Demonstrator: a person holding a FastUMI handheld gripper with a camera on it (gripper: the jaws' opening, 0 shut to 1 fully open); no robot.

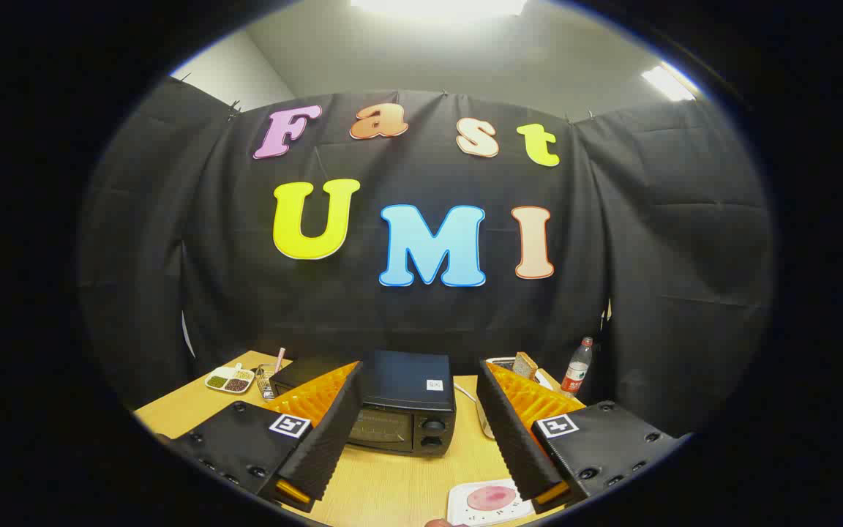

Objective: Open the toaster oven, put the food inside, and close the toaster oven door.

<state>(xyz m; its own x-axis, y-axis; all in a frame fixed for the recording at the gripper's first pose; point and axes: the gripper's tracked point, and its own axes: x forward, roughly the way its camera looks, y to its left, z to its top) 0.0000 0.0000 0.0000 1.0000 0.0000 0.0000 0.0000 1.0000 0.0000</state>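
A black toaster oven point(405, 406) stands on the wooden table point(407, 483), beyond my fingers and seen between them, with its door shut. Two knobs sit on its right front. A white plate with a pink round slice of food point(489, 499) lies on the table close to my right finger. My gripper point(419, 380) is open, its two black ribbed fingers point(334, 432) spread wide with nothing between them, held above the table well short of the oven.
A white divided dish of small foods point(230, 380) and a glass with a pink straw point(269, 377) stand at the back left. At the back right are a slice of bread on a tray point(525, 364) and a plastic bottle point(577, 366).
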